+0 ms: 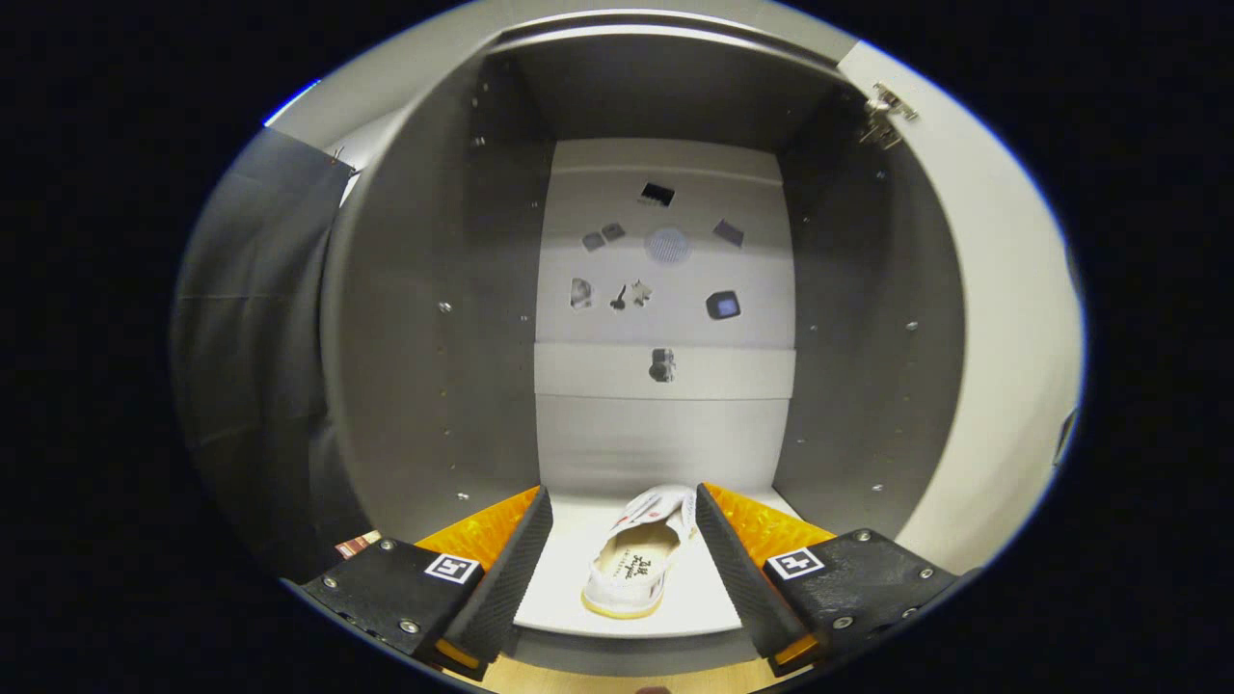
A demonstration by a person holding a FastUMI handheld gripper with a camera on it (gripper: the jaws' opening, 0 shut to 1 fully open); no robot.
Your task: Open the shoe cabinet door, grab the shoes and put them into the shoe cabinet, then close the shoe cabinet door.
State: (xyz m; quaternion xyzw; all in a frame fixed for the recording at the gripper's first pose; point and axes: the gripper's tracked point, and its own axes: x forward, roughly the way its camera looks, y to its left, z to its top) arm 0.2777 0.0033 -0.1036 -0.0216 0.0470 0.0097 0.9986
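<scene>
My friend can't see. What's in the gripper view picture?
A white shoe lies on the bottom shelf inside an open grey shoe cabinet, between the fingers of the open tool. The cabinet door stands open beside the right finger.

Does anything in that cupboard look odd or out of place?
Nothing looks damaged or spilled. One white shoe lies on the cabinet floor, angled slightly, between the open jaws of the gripper. The door stands open.
</scene>
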